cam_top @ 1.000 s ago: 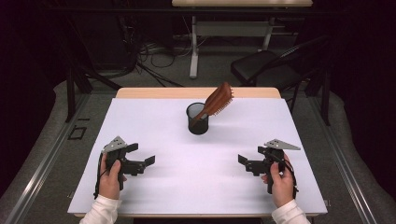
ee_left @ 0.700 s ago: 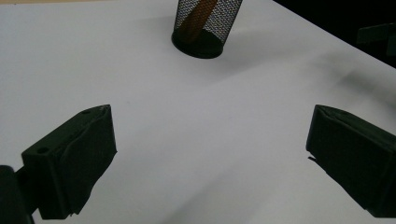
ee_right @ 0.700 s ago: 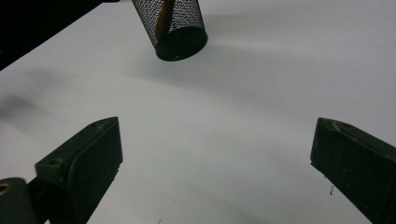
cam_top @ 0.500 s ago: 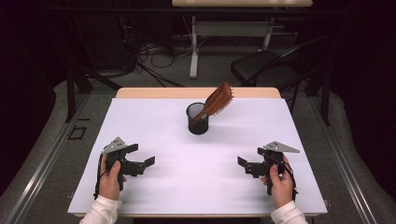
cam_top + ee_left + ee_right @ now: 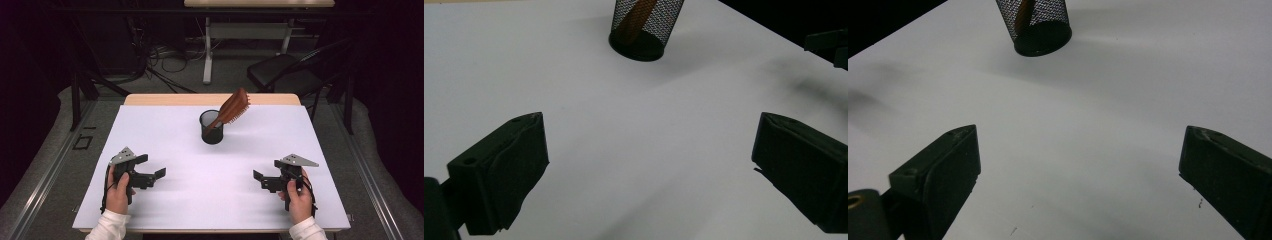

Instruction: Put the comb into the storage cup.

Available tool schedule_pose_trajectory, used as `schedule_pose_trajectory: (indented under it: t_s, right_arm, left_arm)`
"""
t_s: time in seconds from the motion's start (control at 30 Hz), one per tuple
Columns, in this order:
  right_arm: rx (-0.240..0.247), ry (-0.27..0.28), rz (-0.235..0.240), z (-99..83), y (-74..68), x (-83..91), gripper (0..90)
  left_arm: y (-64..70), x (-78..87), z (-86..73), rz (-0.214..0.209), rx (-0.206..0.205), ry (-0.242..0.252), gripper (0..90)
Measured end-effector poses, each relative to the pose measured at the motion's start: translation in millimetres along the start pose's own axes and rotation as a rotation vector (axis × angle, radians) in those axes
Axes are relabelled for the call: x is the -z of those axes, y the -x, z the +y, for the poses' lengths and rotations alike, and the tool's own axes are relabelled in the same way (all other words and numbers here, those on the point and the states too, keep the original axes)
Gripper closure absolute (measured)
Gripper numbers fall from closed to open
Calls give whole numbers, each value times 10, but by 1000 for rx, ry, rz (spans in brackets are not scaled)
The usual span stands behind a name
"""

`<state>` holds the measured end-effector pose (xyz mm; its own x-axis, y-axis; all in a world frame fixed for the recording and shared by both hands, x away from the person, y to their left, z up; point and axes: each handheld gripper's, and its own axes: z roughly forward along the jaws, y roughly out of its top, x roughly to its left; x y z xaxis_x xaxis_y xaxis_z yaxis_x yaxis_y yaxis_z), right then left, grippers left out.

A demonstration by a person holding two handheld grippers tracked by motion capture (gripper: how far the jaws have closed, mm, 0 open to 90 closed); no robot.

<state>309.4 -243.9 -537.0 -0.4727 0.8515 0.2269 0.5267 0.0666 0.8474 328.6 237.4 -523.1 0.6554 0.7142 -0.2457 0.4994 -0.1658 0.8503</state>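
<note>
Both hands sit low at the near edge of the table (image 5: 165,135), well short of the cup (image 5: 212,131). The left gripper (image 5: 152,167) has its jaws spread wide, nothing between them, and the right gripper (image 5: 259,180) is just as wide and empty. Ahead stands the cup, a black mesh one, upright, well apart from both and roughly midway between them, perhaps a touch nearer the right. The hairbrush (image 5: 231,108) stands handle-down in the cup, head leaning up and out toward the right gripper's side. Bare tabletop lies all around the cup, plenty of room to come in.
</note>
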Motion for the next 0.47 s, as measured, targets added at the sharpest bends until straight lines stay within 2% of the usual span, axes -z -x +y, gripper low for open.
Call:
schedule_pose_trajectory:
  t_s: [0.47]
  right_arm:
    - [7,2,-3,-11,15,19,30]
  left_arm:
    - [-38,45,15,13,8,13,17]
